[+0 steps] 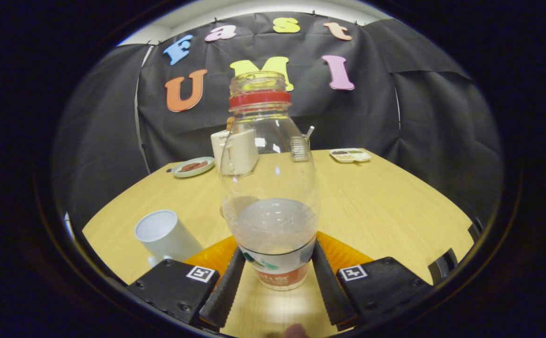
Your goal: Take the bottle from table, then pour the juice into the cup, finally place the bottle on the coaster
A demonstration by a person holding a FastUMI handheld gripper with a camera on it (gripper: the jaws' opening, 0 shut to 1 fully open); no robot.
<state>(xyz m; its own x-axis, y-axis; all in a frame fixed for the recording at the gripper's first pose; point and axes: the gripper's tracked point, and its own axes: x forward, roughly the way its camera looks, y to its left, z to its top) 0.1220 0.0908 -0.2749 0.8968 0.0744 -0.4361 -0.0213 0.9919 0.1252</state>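
Note:
A clear plastic bottle [271, 188] with a red neck ring and no cap stands upright between my fingers, about a third full of cloudy liquid. My gripper [278, 251] is shut on the bottle, with both fingertips [233, 272] pressing on its labelled lower part. An orange coaster [345, 253] shows just beyond the fingers on both sides of the bottle's base. I cannot tell whether the base rests on the coaster. A white cup [165, 234] stands on the wooden table [385, 202], left of the fingers and close to the coaster.
At the table's far side there are a pale plate [193, 166] with brown food, a white box-like object [235, 152] and a small white divided dish [350, 155]. A metal item [301, 146] stands behind the bottle. The table edge runs close on the left and right.

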